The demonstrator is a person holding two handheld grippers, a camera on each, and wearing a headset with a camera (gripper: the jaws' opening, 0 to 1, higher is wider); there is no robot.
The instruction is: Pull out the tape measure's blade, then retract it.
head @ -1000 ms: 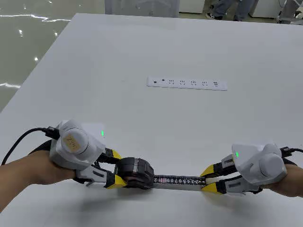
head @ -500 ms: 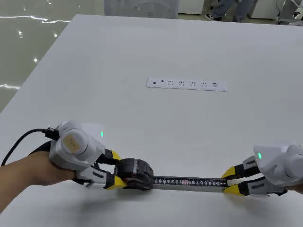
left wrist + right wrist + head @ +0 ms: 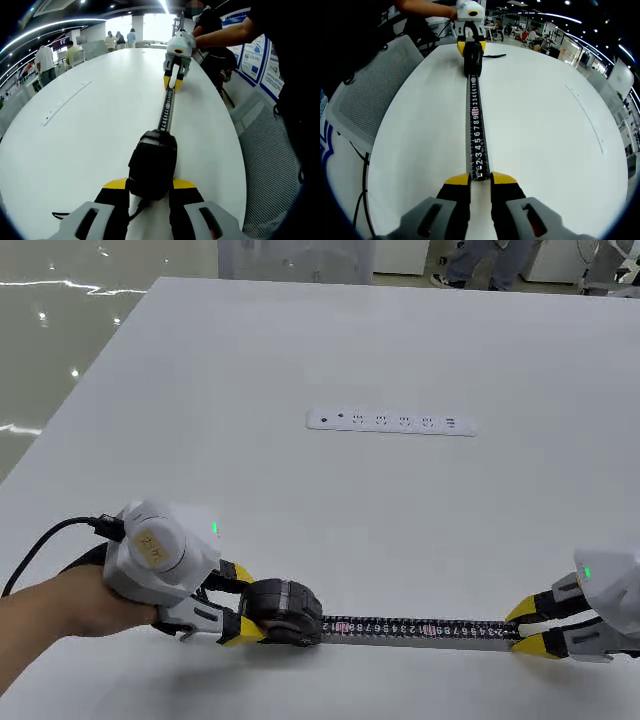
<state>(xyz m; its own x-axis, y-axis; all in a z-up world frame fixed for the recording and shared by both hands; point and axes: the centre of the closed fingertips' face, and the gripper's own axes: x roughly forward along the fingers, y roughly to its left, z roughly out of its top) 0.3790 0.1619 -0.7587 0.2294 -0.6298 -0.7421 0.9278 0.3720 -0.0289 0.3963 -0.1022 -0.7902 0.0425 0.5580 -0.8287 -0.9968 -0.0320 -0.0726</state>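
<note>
At the white table's (image 3: 300, 500) near edge the left gripper (image 3: 247, 601) clamped the black tape measure (image 3: 287, 610). Its blade (image 3: 420, 628) lay flat across to the right gripper (image 3: 527, 628), pinched on its tip. Farther off lay a power strip (image 3: 390, 422), then glossy floor (image 3: 60, 340).
</note>
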